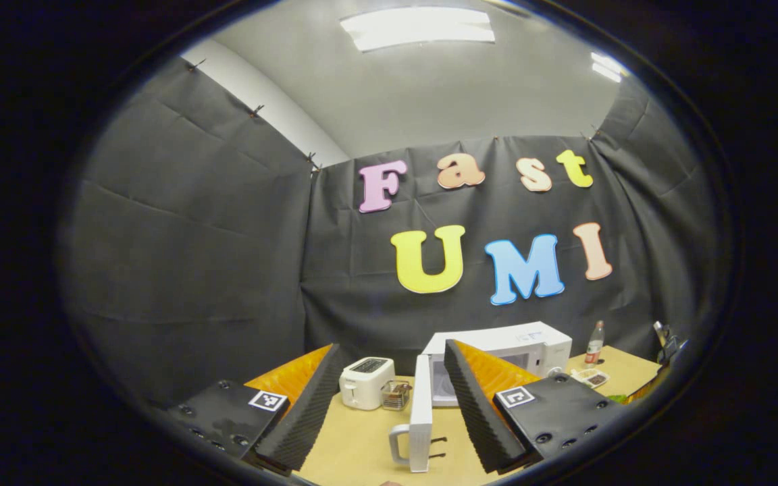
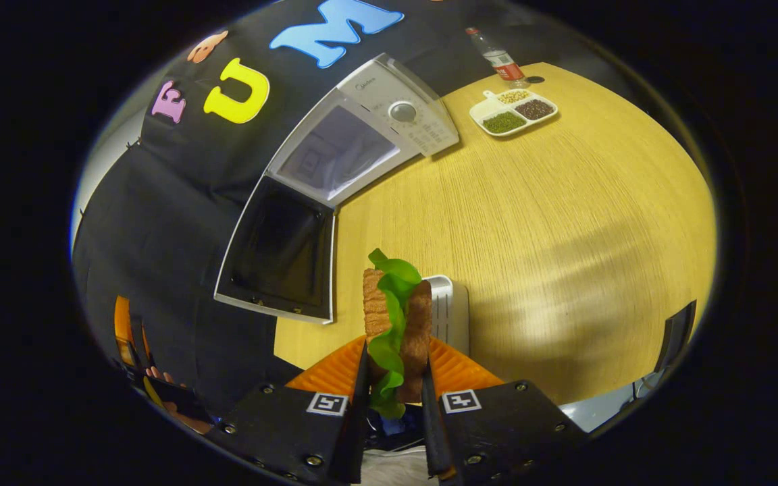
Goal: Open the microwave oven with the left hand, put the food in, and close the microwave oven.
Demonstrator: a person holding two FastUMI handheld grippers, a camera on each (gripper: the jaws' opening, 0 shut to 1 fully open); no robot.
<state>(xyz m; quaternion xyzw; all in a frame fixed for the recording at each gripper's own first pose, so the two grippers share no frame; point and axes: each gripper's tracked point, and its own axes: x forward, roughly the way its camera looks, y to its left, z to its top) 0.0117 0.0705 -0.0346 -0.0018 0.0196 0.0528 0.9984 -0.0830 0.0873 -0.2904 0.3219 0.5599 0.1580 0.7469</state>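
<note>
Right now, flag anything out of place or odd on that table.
Nothing stands out. The microwave door hangs open as the task needs, the sectioned dish looks unspilled, and the right gripper holds the sandwich.

Black cloth walls pinned at the top enclose the booth. A pale grey ceiling holds a bright rectangular light panel above the light wooden table.
</note>
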